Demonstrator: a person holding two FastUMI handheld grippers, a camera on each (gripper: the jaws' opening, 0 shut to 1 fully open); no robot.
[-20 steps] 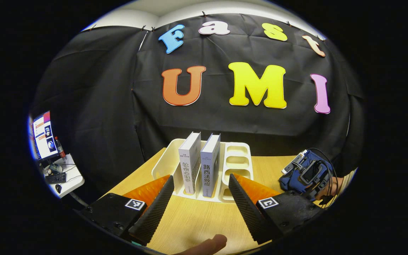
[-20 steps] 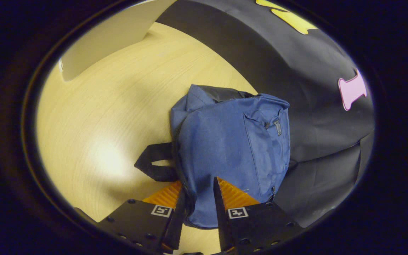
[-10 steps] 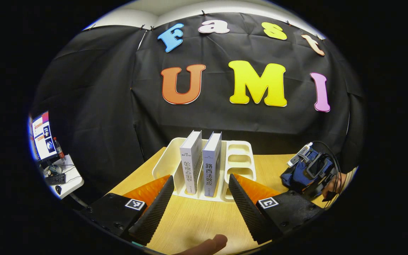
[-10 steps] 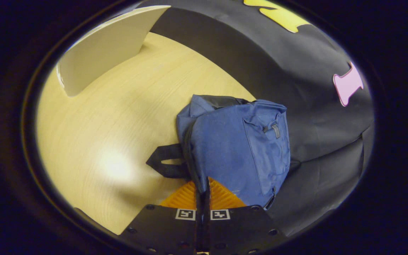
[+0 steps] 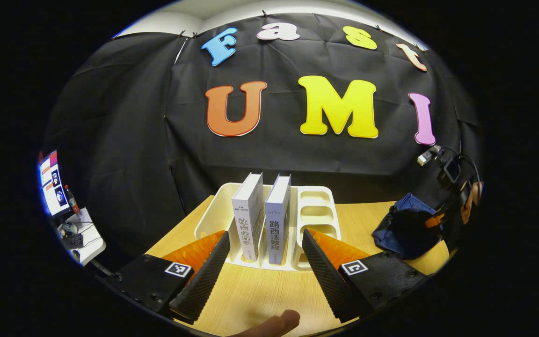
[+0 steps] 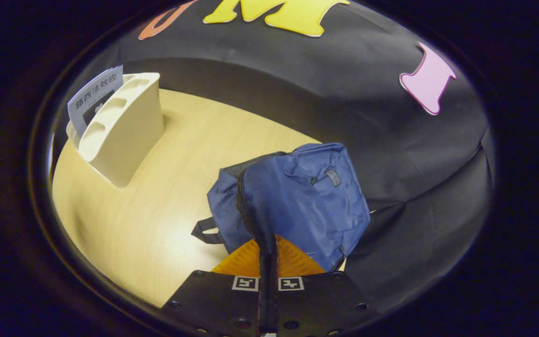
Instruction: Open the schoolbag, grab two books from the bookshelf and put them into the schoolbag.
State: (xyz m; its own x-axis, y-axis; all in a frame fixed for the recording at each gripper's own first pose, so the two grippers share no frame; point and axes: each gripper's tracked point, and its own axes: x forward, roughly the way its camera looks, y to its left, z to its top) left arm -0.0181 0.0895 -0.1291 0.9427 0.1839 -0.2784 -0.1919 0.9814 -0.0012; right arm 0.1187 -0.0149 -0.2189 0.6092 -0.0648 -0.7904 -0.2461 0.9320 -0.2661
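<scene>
Right gripper (image 6: 268, 250), nearest in the right gripper view: jaws pinched tight on the bag (image 6: 297, 201) at its zipper edge, fabric drawn up between them; whether the zip pull itself is caught can't be told. Bag sits on the table (image 6: 166, 187) near the back wall, strap loop lying to one side.

Left gripper (image 5: 265, 264): jaws spread wide, nothing held, hovering above the table w/ the rack (image 5: 316, 210) just ahead. Two books (image 5: 262, 217) stand upright side by side in the rack's slots, touching or nearly so.

Farther off in the left gripper view, the bag is seen at the table's far right w/ the right gripper on it.

Risks, as judged: if only cloth is gripped, not the pull, the whole bag may be lifted or dragged instead of opened. Nothing pins the bag down, so it could be tipped. Books are set close together; one may be knocked over when the other is taken.
</scene>
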